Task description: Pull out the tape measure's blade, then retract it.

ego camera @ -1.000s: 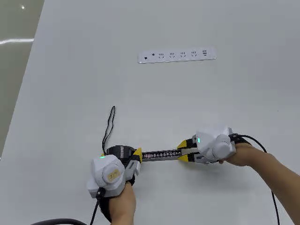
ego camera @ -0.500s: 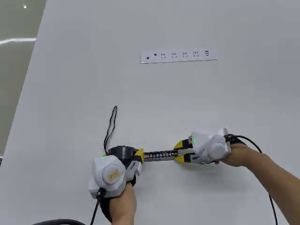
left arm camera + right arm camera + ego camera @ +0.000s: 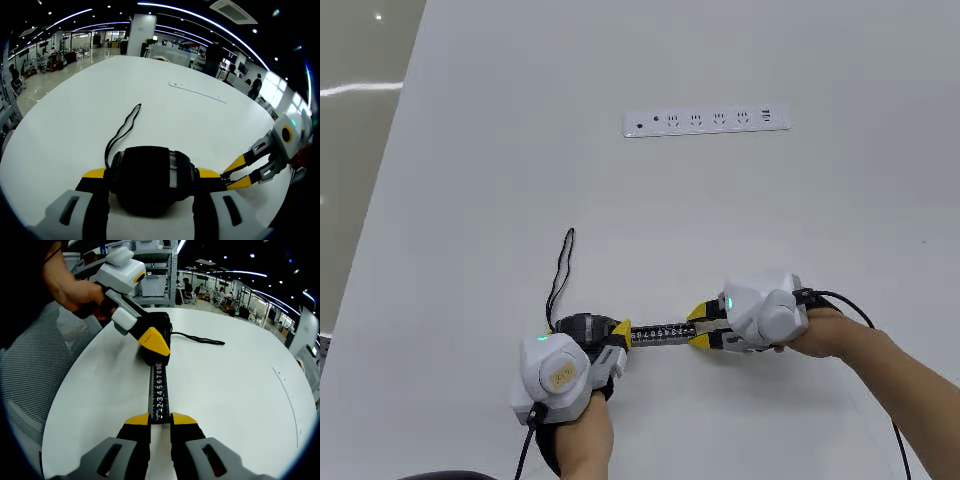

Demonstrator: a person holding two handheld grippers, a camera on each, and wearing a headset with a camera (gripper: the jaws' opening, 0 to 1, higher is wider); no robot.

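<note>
Left gripper clamps tape measure case; right gripper pinches blade tip. Blade probably thin, springy, slick: grip flat.

Left gripper: rounded white housing, small green light, round yellow sticker with dark marks on top.
Right gripper: matching white shell, green light, grey linkage bars.
Jaw build: pale grey blocks with dark slots, black mid-sections, yellow wedge tips.
Left cable: black, leaving the housing's rear.
Right cable: black, thin, arching from the rear beside the forearm.
</note>
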